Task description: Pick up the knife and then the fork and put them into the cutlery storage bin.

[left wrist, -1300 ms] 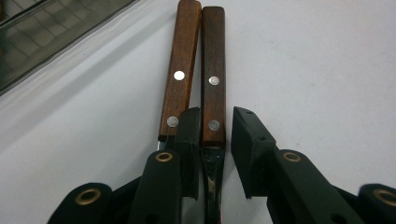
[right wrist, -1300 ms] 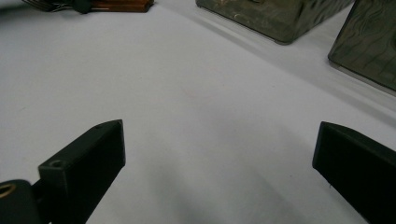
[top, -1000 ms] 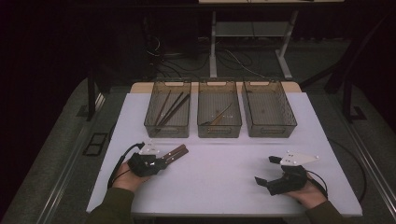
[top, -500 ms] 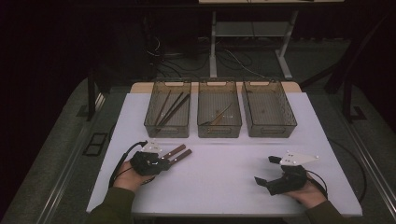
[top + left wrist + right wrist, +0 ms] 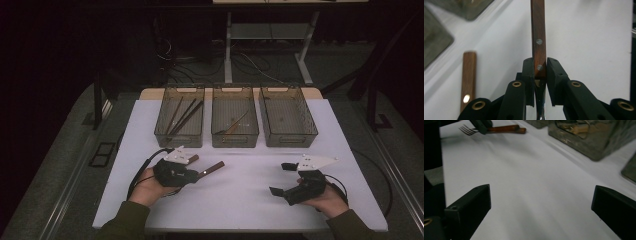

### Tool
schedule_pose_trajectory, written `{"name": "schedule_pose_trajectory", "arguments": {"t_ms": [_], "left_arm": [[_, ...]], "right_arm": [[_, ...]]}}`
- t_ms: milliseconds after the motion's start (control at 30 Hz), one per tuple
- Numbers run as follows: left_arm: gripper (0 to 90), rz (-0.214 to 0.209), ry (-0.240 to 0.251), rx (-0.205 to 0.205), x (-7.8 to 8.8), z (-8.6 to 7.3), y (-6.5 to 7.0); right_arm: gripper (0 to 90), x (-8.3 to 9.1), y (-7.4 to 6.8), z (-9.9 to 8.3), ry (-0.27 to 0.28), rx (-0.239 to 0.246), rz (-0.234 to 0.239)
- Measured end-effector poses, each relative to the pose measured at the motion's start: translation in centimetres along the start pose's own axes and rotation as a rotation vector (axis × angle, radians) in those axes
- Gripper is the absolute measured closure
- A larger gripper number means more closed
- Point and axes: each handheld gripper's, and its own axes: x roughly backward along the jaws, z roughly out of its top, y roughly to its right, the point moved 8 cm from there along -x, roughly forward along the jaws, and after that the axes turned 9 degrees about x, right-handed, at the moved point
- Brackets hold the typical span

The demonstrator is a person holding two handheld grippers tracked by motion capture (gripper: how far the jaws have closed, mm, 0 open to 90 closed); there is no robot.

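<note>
big white table (image 5: 250,210) in a dark room. on the far side, three see-through bins in a row: left bin (image 5: 177,141) with a few long sticks of cutlery inside, middle bin (image 5: 235,141) with one piece, right bin (image 5: 290,141) too dim to tell.

near left: left gripper (image 5: 197,175) in a hand, pinching a fork (image 5: 538,32). jaws pressed close on both sides of the fork, right where the brown wood handle meets the shiny metal neck. handle pointing away toward the far right, prongs back by the hand. fork just above the table, near the left bin but well apart from it.

near right: right gripper (image 5: 281,179) in the other hand, jaws spread wide, nothing in between, low by the table.

smallest: a second wood handle (image 5: 469,72) flat on the table, just beside the held fork, not touching the jaws.

about the fork, as a guess: light, hard and stiff, no bending. wood part not slippy, metal part smooth and slippy. best to grab on the wood, near the two round metal dots. long and thin, so easy to swing or tip in the jaws. tight pinch needed, slow moves too.
</note>
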Motion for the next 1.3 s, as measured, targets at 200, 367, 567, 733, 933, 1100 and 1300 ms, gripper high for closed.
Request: {"name": "schedule_pose_trajectory", "arguments": {"t_ms": [200, 367, 567, 733, 933, 1100, 1300], "left_arm": [[77.8, -0.067, -0.014, -0.081, -1.1, 2.2, 1.9], [77.8, -0.117, -0.05, -0.156, -2.5, 4.1, 3.7], [77.8, -0.162, -0.083, -0.226, -4.0, 5.7, 5.6], [77.7, -0.192, -0.118, -0.271, -4.9, 6.6, 6.9], [77.7, -0.209, -0.154, -0.35, -5.4, 7.3, 8.0], [77.7, -0.206, -0.175, -0.372, -5.6, 7.4, 8.4], [77.7, -0.212, -0.193, -0.396, -5.7, 7.4, 8.6]], "right_arm": [[2.2, 0.0, -0.7, 2.2, -0.001, 0.047, 0.104], [6.7, -0.5, -1.3, 3.6, -0.025, 0.106, 0.181], [6.9, -1.7, -2.1, 4.6, -0.072, 0.161, 0.249], [15.8, -2.8, -3.0, 4.8, -0.118, 0.212, 0.34], [26.2, -4.0, -3.6, 4.6, -0.187, 0.285, 0.386], [40.9, -4.6, -3.8, 4.2, -0.233, 0.313, 0.415], [60.5, -4.9, -4.2, 3.7, -0.264, 0.332, 0.441]]}}
